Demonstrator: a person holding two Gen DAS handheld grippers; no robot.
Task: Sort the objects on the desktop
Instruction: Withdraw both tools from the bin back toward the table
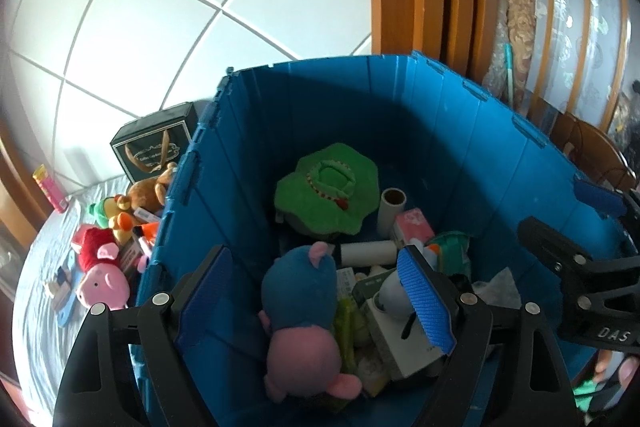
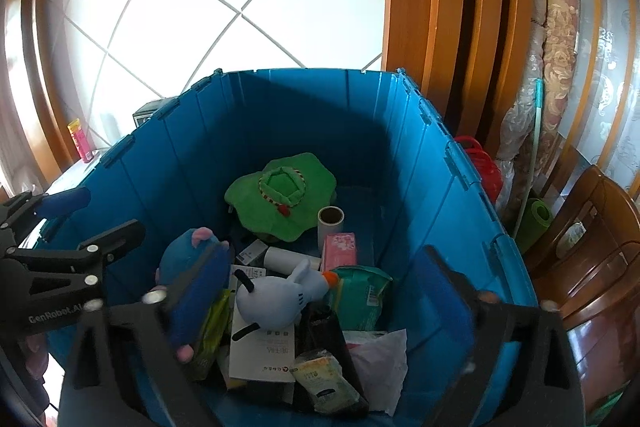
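Both grippers hang over the big blue plastic box point(image 1: 400, 115). The left gripper point(image 1: 316, 303) has its jaws spread wide, holding nothing, and so does the right gripper point(image 2: 332, 303). A blue and pink plush pig point(image 1: 300, 311) lies inside the box (face down), near a green plush leaf hat point(image 1: 328, 191) and a white plush bird point(image 2: 280, 299).

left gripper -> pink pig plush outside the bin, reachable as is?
Probably not directly. The left gripper hangs open over the inside of the blue bin, and the pink pig lies on the table beyond the bin's left wall. It would have to lift over that wall first.
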